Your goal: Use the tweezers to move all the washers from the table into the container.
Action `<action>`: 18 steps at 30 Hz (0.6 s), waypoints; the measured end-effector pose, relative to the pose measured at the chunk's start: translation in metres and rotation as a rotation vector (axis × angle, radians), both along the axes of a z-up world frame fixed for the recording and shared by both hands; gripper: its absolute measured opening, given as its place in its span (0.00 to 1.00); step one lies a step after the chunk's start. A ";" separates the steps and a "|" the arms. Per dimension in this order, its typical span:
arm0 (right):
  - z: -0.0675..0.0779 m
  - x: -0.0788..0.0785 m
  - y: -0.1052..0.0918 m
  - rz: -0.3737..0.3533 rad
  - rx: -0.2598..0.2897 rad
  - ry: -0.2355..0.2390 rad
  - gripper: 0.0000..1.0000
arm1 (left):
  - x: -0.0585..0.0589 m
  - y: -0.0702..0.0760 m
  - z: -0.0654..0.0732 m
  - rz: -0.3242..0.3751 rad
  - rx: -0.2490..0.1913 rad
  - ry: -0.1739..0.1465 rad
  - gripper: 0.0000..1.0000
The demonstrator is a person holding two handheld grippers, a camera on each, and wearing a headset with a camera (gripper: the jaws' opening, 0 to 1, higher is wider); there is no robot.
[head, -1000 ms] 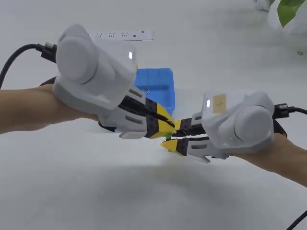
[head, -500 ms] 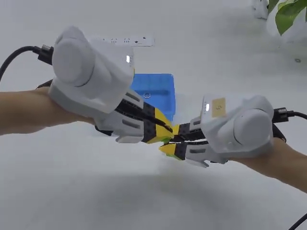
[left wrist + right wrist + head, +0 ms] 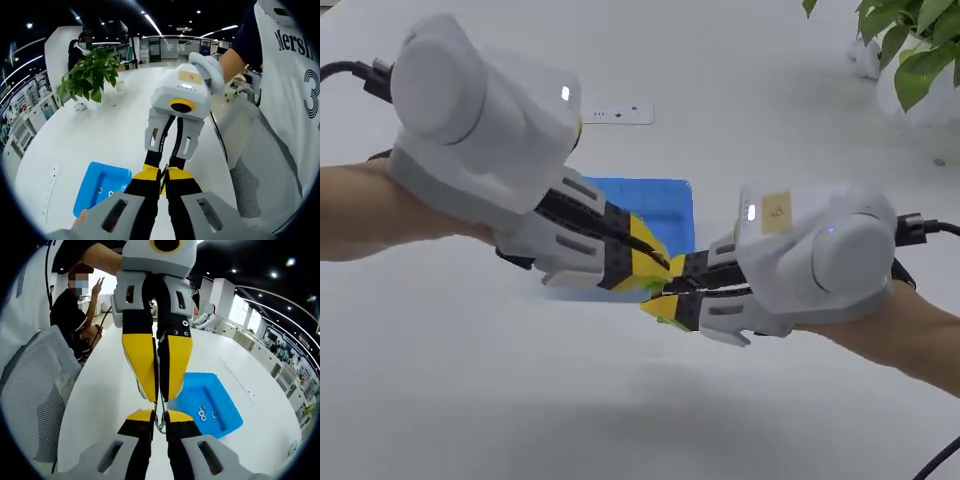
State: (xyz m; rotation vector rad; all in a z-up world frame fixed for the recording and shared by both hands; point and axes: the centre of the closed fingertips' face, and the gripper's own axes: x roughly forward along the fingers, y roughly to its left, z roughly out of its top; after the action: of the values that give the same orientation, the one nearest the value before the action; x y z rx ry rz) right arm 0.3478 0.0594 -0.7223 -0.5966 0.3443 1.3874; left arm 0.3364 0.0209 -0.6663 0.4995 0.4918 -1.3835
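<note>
Yellow-tipped and black, the left claw (image 3: 658,270) and the right claw (image 3: 655,303) are pointing at each other nose to nose above the white desk (image 3: 470,400) in the head view. The left one's tips are sitting just above the right one's, and from this angle I cannot tell how the jaws are standing. The blue container (image 3: 665,205) is lying on the desk just behind the two sets of tips, partly hidden by the left claw. A white power strip (image 3: 620,115) is lying farther beyond it, and a leafy plant (image 3: 910,50) is standing well off past the right claw. In the left gripper view, the left claw's jaws are rising close together from the bottom with the right claw pointing straight at them. The container is sitting to the left of the tips with small washers (image 3: 101,190) lying inside it. In the right gripper view, both claws are pressing nearly closed on the thin metal tweezers (image 3: 160,420), which are running from between the left claw's yellow jaws into the right claw's own. The container is lying to the right of the tips, apart from them, with a few washers resting on its floor. To the left of the claws, a person (image 3: 70,310) in dark clothes is sitting beyond a mesh chair back (image 3: 35,390).
</note>
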 end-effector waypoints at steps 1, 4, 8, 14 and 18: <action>0.003 0.002 0.001 0.001 0.002 -0.004 0.10 | 0.002 0.001 0.004 0.000 0.001 -0.009 0.07; 0.012 0.008 0.006 0.001 0.015 -0.015 0.10 | 0.008 0.005 0.012 0.003 -0.004 -0.022 0.07; 0.019 0.020 0.011 0.003 0.019 -0.043 0.10 | 0.019 0.009 0.019 -0.002 0.001 -0.047 0.07; 0.024 0.041 0.013 -0.007 0.023 -0.065 0.10 | 0.040 0.010 0.023 -0.008 0.005 -0.068 0.07; 0.022 0.056 0.012 -0.022 0.021 -0.072 0.10 | 0.053 0.009 0.020 -0.011 0.005 -0.071 0.07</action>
State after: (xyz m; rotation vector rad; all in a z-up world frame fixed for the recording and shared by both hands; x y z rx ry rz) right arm 0.4040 0.0714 -0.7006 -0.6219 0.2778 1.3434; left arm 0.3897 0.0295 -0.6462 0.5541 0.4358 -1.3711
